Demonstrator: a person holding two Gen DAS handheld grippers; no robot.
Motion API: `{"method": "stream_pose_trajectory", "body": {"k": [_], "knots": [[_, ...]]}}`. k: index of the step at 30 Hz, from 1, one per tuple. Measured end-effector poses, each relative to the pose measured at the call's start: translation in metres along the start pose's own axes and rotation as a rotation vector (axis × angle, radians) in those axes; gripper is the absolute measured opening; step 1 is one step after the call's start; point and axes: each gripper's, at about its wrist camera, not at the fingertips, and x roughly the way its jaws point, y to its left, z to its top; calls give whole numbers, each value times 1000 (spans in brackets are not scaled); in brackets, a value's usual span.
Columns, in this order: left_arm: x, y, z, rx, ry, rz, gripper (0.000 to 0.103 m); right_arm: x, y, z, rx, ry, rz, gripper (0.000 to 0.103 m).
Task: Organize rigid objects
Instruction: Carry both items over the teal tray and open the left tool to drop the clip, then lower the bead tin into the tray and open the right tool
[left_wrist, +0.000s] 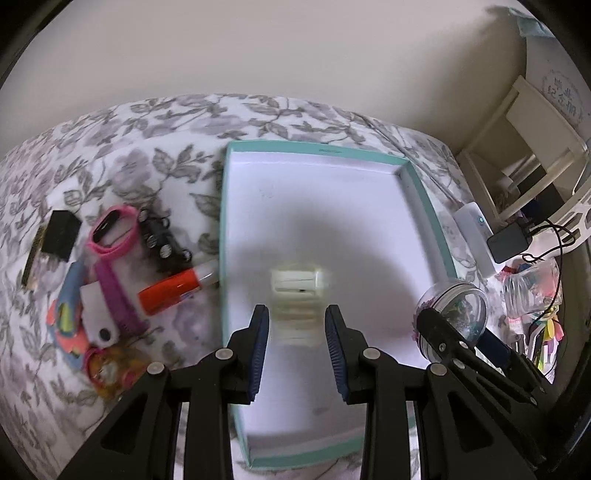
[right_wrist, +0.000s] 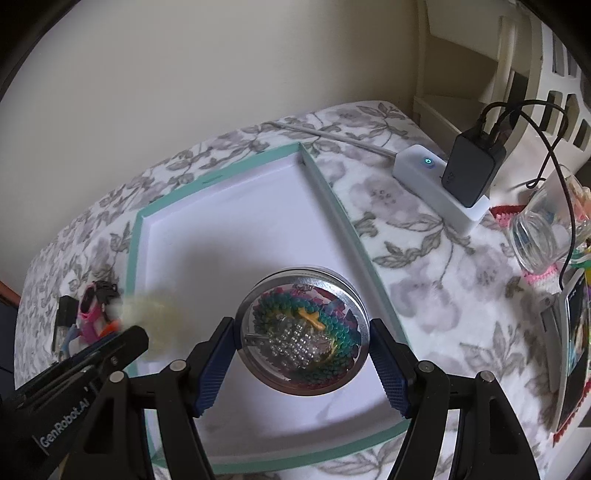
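Both grippers carry items over the teal tray (right_wrist: 334, 201) for deposit.

Right gripper (right_wrist: 301, 363), jaws wide, clamps the round clear-lidded tin (right_wrist: 302, 334); left gripper (left_wrist: 297, 334), jaws narrow, appears to grip a blurred cream watch band (left_wrist: 297, 291). Remaining clutter (left_wrist: 110, 266) lies left of the tray.

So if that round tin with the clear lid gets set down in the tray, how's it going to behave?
The round tin is probably rigid: metal rim, held between the right gripper pads. Set on edge in the tray, it could roll. The loose beads visible inside may shift and rattle.
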Motion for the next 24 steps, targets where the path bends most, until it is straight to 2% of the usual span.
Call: {"method": "stream_pose_trajectory", "body": {"k": [11,12,15,16,18,20,22,24], "knots": [[1,7,2,-21,-6,36,34,22,2,-2,-33,32,-28,74],[-1,9,3,-27,-7,38,36,23,3,-4,-37,37,-29,74],[-4,18,3,-46,-13,53,54,28,4,-6,-53,45,-38,75],[-5,20,4,-49,-14,62,57,29,4,-7,-56,48,-42,75],[-7,25,4,-55,-15,81,59,30,3,-7,-54,49,-38,76],[-9,30,4,-60,-17,92,64,28,1,-6,-52,41,-37,83],[-13,36,4,-72,-18,92,69,26,1,-7,-51,33,-38,84],[-17,41,5,-90,-17,85,71,24,1,-6,-50,29,-34,84]]}}
